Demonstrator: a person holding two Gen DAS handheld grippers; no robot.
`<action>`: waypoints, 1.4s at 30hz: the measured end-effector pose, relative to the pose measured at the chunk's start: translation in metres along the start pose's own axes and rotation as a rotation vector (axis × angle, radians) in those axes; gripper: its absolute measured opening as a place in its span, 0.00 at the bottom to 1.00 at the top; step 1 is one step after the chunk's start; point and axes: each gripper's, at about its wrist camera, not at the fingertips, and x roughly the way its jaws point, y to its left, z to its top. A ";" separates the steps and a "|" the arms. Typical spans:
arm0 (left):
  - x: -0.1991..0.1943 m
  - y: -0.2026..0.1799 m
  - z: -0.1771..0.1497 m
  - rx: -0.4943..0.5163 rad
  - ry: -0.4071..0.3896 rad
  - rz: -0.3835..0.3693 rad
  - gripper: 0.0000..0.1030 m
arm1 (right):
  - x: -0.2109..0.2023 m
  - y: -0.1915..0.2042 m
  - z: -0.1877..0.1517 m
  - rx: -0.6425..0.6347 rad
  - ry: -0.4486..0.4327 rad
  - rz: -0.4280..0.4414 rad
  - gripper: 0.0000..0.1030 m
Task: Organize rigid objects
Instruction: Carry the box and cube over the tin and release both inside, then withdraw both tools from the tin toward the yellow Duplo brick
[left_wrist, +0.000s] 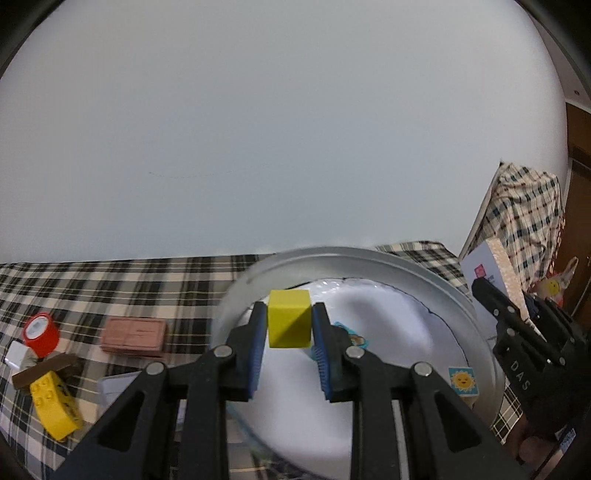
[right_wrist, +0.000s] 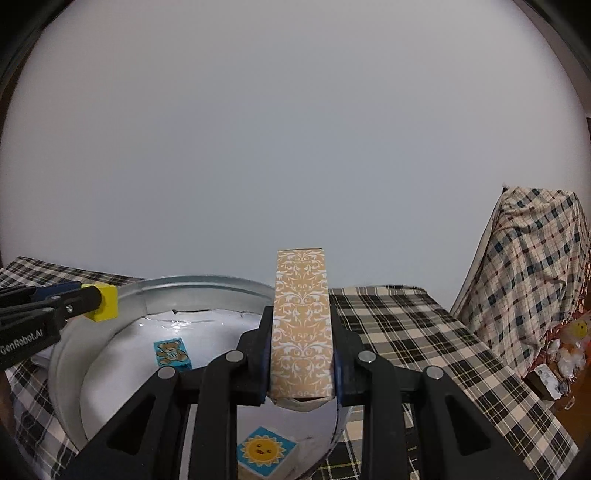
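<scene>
My left gripper (left_wrist: 289, 325) is shut on a yellow cube (left_wrist: 289, 318) and holds it above a round metal tin (left_wrist: 476, 325) lined in white. The cube also shows in the right wrist view (right_wrist: 104, 302), over the tin's far left rim (right_wrist: 207, 286). My right gripper (right_wrist: 301, 354) is shut on a tall tan patterned box (right_wrist: 301, 325), held upright over the tin's right rim. In the tin lie a sun block (right_wrist: 264, 452) and a teddy bear block (right_wrist: 171, 353). The sun block (left_wrist: 463, 381) shows in the left wrist view too.
On the plaid cloth left of the tin lie a brown brick-like block (left_wrist: 133, 336), a red tape roll (left_wrist: 40, 334), a yellow studded brick (left_wrist: 53, 408) and a dark brown bar (left_wrist: 42, 371). A plaid-draped object (right_wrist: 535, 277) stands at the right.
</scene>
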 end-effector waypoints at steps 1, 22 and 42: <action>0.003 -0.003 0.000 0.005 0.006 0.002 0.22 | 0.002 0.000 0.000 0.001 0.010 0.001 0.27; 0.036 -0.029 -0.011 0.092 0.103 0.058 0.23 | 0.026 0.000 -0.007 0.044 0.106 0.110 0.28; -0.014 0.012 -0.018 0.034 -0.053 0.210 0.99 | 0.000 -0.013 -0.006 0.135 -0.084 -0.001 0.89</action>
